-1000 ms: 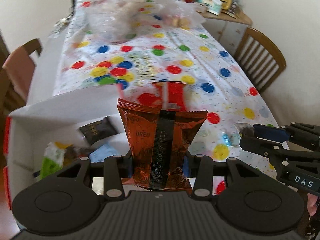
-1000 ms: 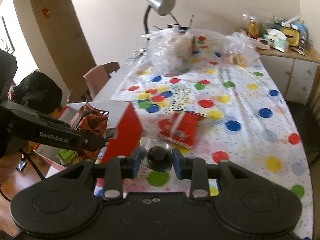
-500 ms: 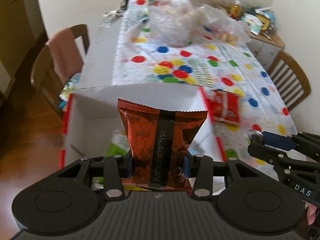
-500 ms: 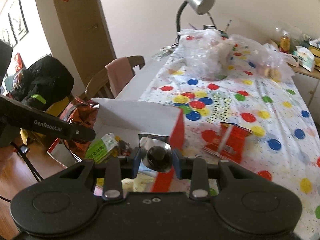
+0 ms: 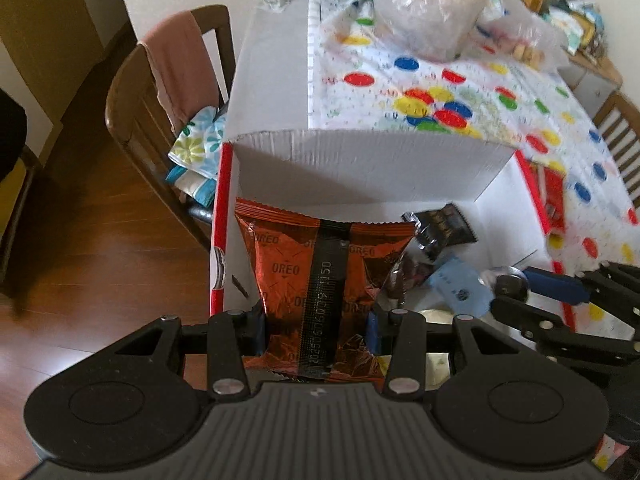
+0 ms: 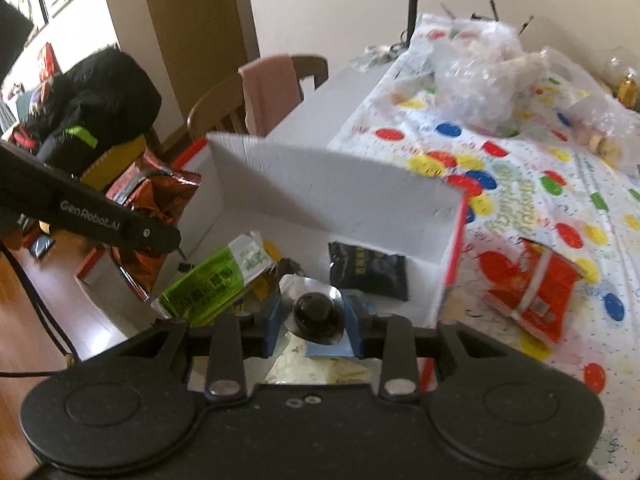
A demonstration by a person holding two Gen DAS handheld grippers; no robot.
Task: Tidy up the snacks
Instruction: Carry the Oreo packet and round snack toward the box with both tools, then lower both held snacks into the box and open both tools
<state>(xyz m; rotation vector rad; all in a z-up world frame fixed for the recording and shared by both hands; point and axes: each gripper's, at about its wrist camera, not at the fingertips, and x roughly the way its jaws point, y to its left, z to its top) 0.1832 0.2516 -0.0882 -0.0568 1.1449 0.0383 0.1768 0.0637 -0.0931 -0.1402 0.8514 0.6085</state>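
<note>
Orange-red Oreo packet [image 5: 316,280]; white box [image 5: 360,160], red edges; tablecloth [image 5: 500,92] white, multicolour dots.

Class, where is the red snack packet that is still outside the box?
Right wrist view: the red snack packet lies on the spotted tablecloth, right of the white cardboard box.

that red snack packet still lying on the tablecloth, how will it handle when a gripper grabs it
The red packet looks like thin crinkled film lying nearly flat, so it is probably light and floppy and would sag from the fingers. Its glossy skin may slip unless pinched at a sealed edge. Contents are likely brittle, so a hard squeeze could crush them.
</note>
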